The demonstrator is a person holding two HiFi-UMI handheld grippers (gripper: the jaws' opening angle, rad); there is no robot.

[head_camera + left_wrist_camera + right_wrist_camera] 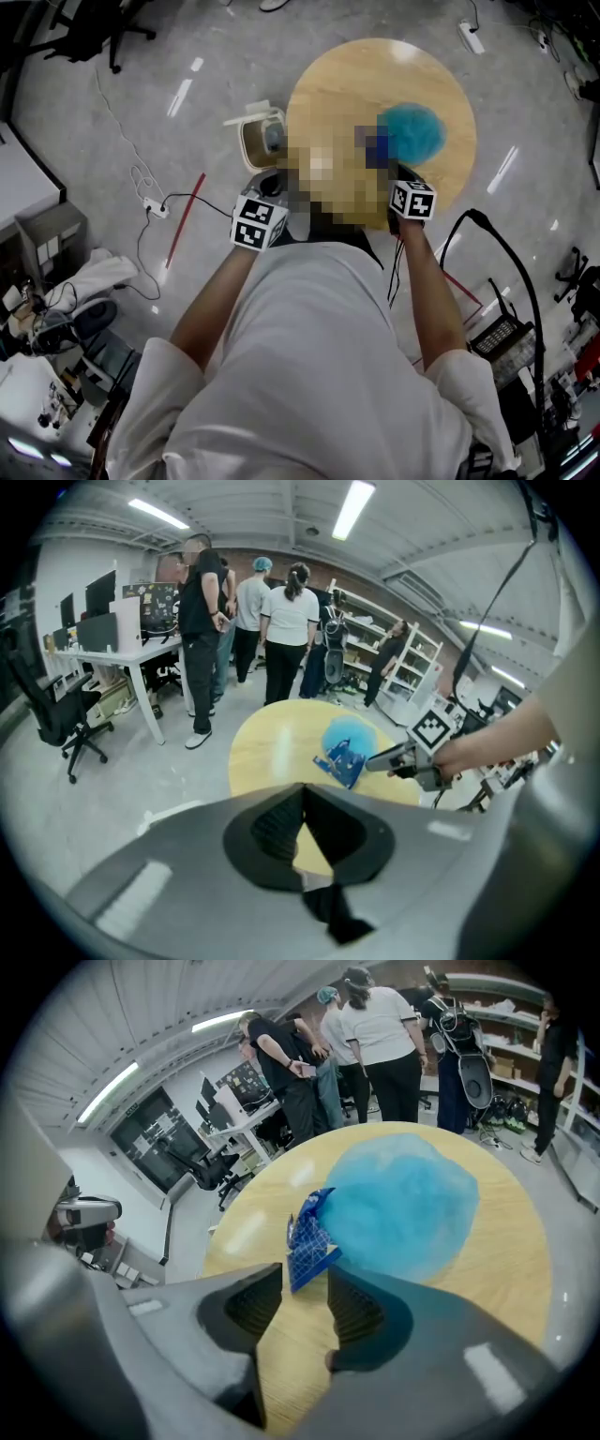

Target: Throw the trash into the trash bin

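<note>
Just crumpled blue wrapper (309,1241), white grid print

grey floor (234,56), white desk (112,654), ceiling strip lights (359,506)

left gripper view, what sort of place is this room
Probably a shared lab or workshop-style office: a white desk with dark monitors, open white shelving stocked with gear, and, in the head view, loose cables trailing over the grey floor.
</note>
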